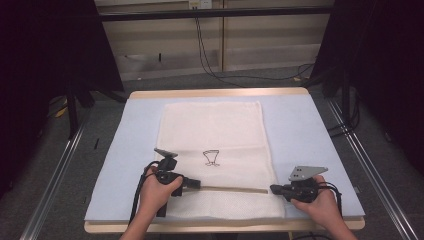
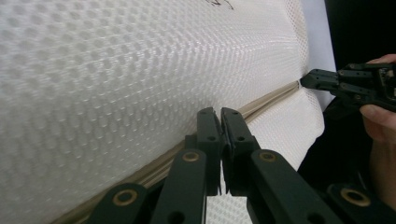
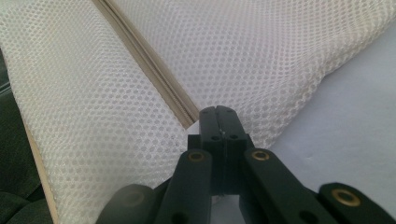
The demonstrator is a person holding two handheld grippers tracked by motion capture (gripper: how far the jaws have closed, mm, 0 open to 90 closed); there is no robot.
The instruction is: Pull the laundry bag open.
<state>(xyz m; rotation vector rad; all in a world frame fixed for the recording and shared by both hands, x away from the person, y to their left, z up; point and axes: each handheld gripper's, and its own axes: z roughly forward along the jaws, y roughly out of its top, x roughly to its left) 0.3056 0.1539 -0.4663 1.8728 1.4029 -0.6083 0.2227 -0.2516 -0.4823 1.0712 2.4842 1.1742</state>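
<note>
A white mesh bag [image 1: 212, 130] lies flat on a pale blue mat [image 1: 300, 125], with a small black drawing [image 1: 211, 157] printed on it. A beige zipper [image 1: 235, 188] runs across the bag near its front edge. My left gripper [image 1: 199, 186] sits at the zipper's left part, jaws shut on the zipper line [image 2: 271, 100]; whether they hold the pull is hidden. My right gripper [image 1: 272, 189] is shut at the zipper's right end [image 3: 154, 74], pinching the bag's edge. In the left gripper view the right gripper [image 2: 310, 79] shows at the zipper's far end.
The mat covers a wooden table [image 1: 220, 93]. Black cables [image 1: 210, 65] lie on the floor behind it, and metal rails [image 1: 55, 175] run along both sides. Bare mat [image 3: 355, 116] lies to the right of the bag.
</note>
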